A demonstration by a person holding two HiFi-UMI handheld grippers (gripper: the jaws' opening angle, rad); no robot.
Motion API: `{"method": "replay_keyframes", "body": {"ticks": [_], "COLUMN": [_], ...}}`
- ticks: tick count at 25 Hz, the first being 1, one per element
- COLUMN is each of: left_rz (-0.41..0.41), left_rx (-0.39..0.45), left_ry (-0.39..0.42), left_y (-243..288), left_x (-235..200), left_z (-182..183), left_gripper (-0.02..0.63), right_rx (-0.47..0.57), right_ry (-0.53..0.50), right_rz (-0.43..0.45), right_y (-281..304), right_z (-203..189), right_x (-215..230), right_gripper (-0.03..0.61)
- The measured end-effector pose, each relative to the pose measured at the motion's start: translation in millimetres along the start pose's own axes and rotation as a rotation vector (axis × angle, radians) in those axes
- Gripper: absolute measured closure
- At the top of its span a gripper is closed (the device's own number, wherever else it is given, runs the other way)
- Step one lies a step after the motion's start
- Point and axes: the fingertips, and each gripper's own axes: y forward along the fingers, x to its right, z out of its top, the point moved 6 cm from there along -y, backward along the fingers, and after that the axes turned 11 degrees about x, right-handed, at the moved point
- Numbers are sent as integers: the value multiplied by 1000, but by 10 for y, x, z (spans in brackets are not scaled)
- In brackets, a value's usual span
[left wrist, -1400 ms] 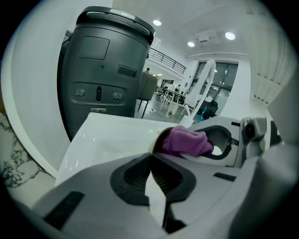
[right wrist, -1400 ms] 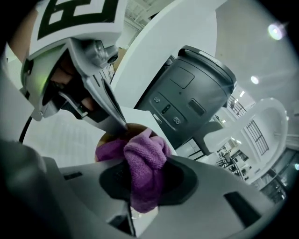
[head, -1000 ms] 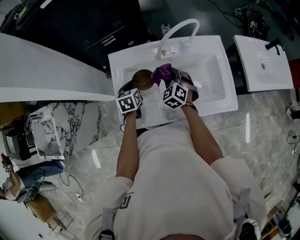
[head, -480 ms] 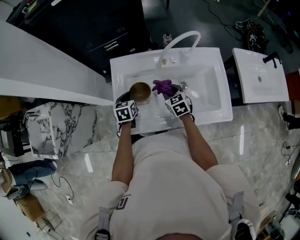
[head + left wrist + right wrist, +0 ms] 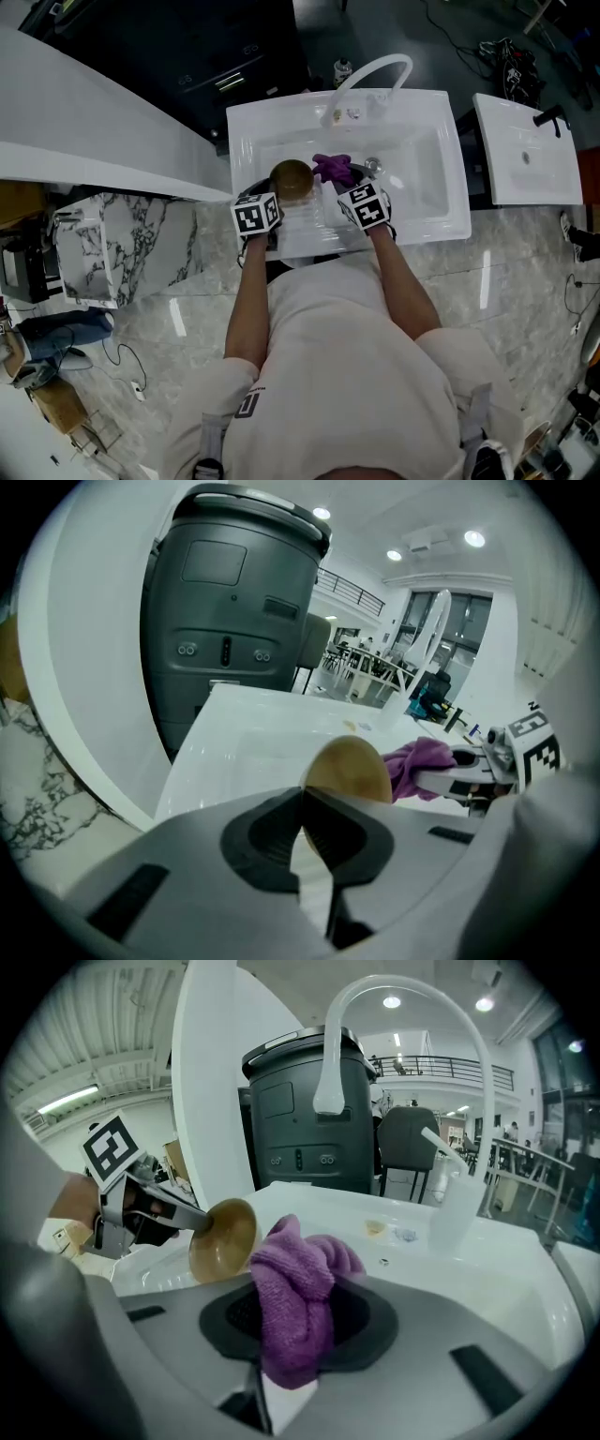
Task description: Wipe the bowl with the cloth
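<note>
A small brown bowl [image 5: 223, 1239] is held tilted in the air over the left half of a white sink [image 5: 441, 223], about midway between the sink's near and far edges, with its open mouth turned toward the cloth. The left claw [image 5: 302, 797] is clenched on the bowl's rim, and that thin pinch is all that carries it. The right claw [image 5: 295, 1324] is clenched on a bunched purple cloth [image 5: 298, 1279], which sticks out past its tips just beside the bowl; whether cloth and bowl touch cannot be told. Judging from this hold, the likeliest trouble is leverage. A firm push of the cloth on the side of the bowl away from the pinched rim could twist the bowl out of the left claw and drop it into the basin. The loose wad of cloth could also drag free of the right claw during a hard rub. The two claws sit near each other, so a wide stroke could knock one against the other. For room, the right half of the basin is open. The far edge is more crowded: a curved white faucet [image 5: 375, 70] arches from it over the basin. The near edge lies close against the person's body, leaving little space to pull back.
</note>
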Motion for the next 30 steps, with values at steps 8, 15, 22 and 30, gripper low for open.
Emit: {"method": "replay_keyframes", "body": {"ticks": [8,15,22,30], "left_rz": [-24,-22,3,3], "left_rx": [-231,-239,-160,28], "left_ry": [-108,-131,-110,74], "left_y": [191,264,190,-85], "left_x": [-114,-163,-183,-127], "left_z": [-335,-354,-258,-111], "left_gripper": [596,571,553,555], "right_rx": [-19,-32,-46,-50], "right_ry": [-5,-1,5,20], "right_rz": [3,4,8,14], "right_y": [-4,-7,0,43], "right_z": [-38,-91,-115,-117], "right_x": [-38,-42,-30,-2], "right_gripper": [482,482,482,482]}}
